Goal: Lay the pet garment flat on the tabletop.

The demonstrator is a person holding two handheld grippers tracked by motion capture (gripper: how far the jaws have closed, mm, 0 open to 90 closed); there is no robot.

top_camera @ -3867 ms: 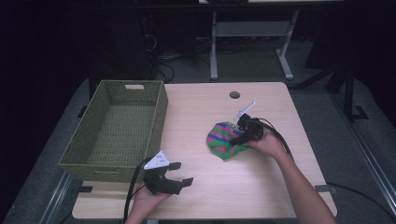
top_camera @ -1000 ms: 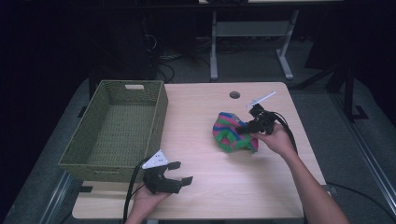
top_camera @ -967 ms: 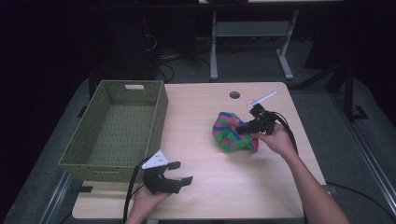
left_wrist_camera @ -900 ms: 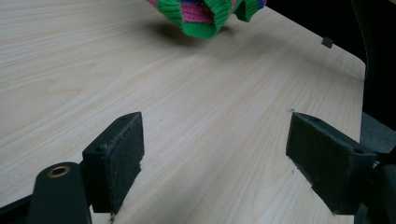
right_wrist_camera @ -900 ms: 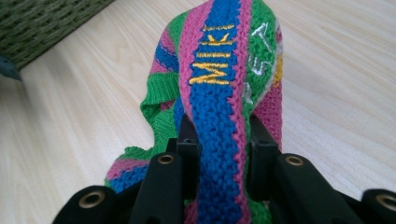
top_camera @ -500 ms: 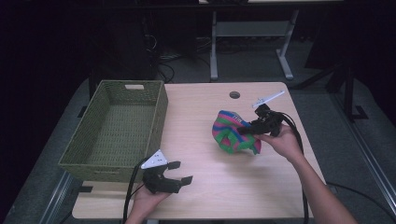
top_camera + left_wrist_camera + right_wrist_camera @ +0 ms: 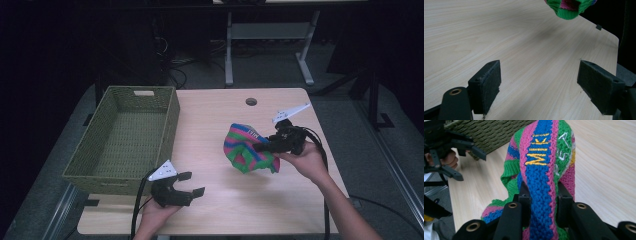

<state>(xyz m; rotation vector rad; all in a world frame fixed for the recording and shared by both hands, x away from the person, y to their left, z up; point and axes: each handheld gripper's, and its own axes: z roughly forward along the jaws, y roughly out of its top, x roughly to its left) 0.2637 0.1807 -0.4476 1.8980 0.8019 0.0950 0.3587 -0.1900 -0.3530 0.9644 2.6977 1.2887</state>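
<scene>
While the right claw (image 7: 265, 146) is clamped on a striped knit (image 7: 247, 149), its two jaws pinching a blue and pink band of the fabric, the left claw (image 7: 192, 184) rests near the worktop's (image 7: 215, 120) near edge with its jaws spread apart and nothing between them. The knit, in green, blue and pink stripes with yellow stitched lettering, hangs from the right claw over the right half of the worktop; in the left gripper view its green lower edge (image 7: 567, 8) is lifted clear of the wood, with a faint shadow under it. The right hand (image 7: 305, 160) holds its gripper tilted toward the left, a cable trailing back along the forearm. The left hand (image 7: 160, 212) grips its tool at the near left, just beside the near right corner of a green woven basket (image 7: 85, 160). The basket sits on the left side of the worktop, well apart from the knit. In the right gripper view the left claw (image 7: 467, 161) appears beyond the knit (image 7: 541, 170), in front of the basket (image 7: 491, 132). A round hole (image 7: 251, 101) marks the far middle of the worktop.
</scene>
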